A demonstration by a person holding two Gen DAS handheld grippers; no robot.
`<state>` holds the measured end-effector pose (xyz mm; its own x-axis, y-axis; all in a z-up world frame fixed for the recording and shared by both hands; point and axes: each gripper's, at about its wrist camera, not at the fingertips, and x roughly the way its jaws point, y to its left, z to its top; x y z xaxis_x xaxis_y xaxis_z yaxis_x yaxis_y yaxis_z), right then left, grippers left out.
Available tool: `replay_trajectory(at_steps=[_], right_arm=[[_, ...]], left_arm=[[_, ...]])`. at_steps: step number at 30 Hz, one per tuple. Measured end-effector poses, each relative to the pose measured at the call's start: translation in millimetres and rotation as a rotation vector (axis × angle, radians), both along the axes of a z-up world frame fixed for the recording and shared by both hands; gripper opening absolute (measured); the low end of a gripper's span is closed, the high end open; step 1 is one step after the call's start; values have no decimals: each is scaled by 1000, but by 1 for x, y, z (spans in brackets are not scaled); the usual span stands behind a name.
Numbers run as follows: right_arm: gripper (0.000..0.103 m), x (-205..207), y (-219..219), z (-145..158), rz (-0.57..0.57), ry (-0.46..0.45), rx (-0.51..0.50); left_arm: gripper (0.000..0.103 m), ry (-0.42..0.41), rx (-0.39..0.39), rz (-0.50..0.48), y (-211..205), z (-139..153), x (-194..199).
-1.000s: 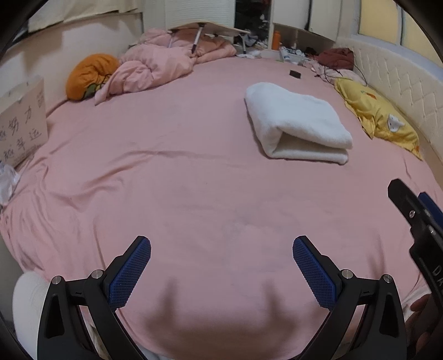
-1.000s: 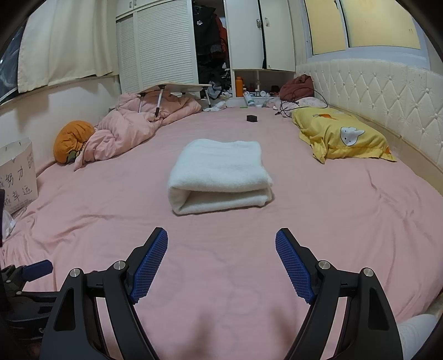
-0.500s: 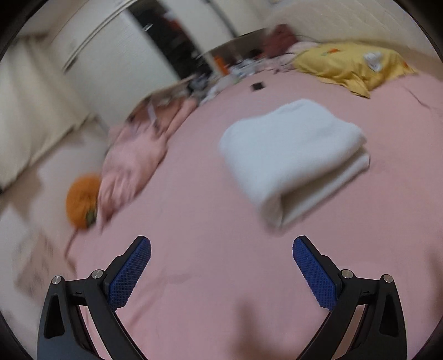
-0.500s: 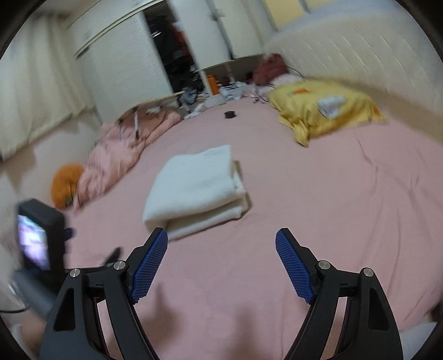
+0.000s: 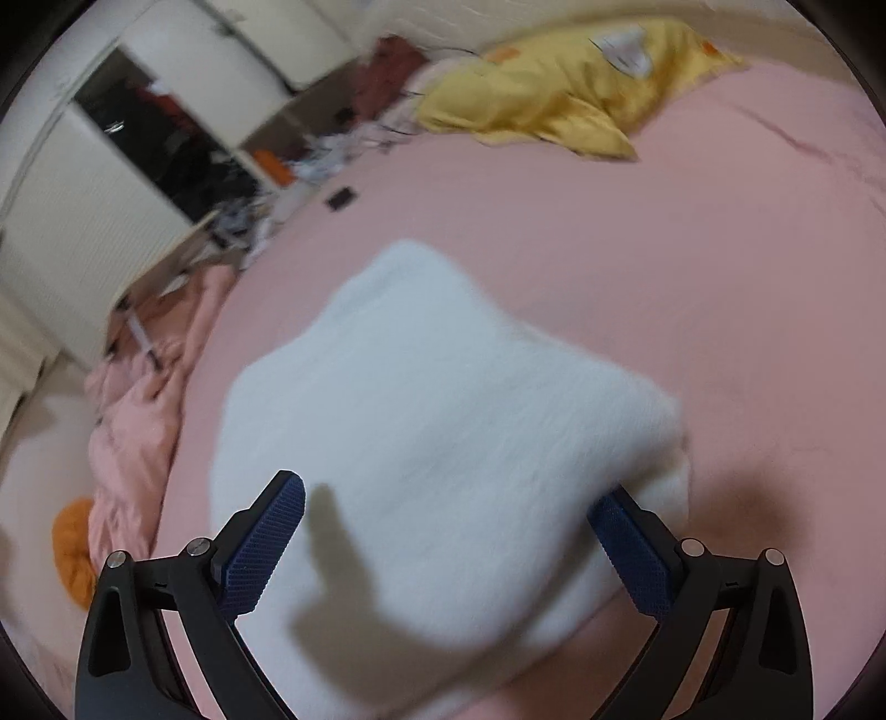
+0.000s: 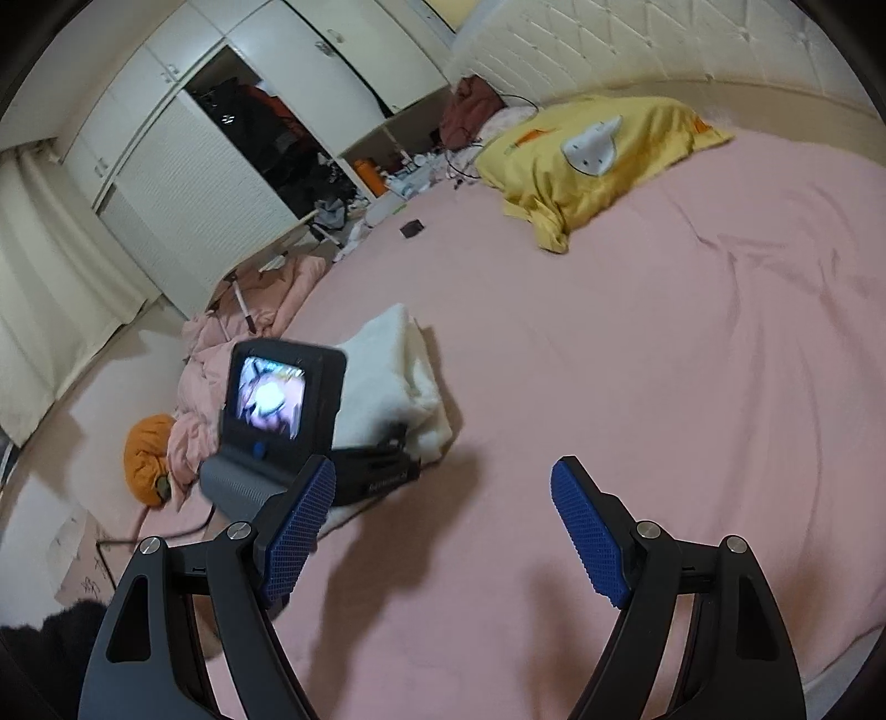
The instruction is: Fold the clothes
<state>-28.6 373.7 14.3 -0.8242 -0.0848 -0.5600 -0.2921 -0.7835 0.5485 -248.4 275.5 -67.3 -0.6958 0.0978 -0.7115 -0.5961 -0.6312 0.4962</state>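
Note:
A folded white fleece garment [image 5: 443, 443] lies on the pink bed sheet [image 5: 720, 288]. My left gripper [image 5: 448, 548] is open, its blue pads on either side of the near edge of the garment, just above it. In the right wrist view the garment [image 6: 387, 365] lies at middle left, partly hidden by the left gripper's camera unit [image 6: 277, 404]. My right gripper [image 6: 440, 531] is open and empty above bare sheet [image 6: 664, 360], to the right of the garment.
A yellow pillow [image 6: 598, 149] lies at the far right by the padded headboard [image 6: 609, 50]. A crumpled pink quilt [image 6: 249, 327] and an orange cushion [image 6: 147, 454] lie at the left. White wardrobes [image 6: 194, 138] and clutter stand beyond the bed.
My left gripper has swung over and closed in on the white garment, which now fills its view. My right gripper has tilted and moved forward; the left gripper's unit now sits in front of it.

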Motion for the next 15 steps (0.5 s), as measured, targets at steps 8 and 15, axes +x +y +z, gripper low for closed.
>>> replay_trajectory(at_steps=[8, 15], right_arm=[[80, 7, 12, -7, -46, 8, -98], [80, 3, 10, -2, -38, 4, -80]], left_arm=[[92, -132, 64, -45, 9, -4, 0], [31, -278, 325, 100, -15, 18, -28]])
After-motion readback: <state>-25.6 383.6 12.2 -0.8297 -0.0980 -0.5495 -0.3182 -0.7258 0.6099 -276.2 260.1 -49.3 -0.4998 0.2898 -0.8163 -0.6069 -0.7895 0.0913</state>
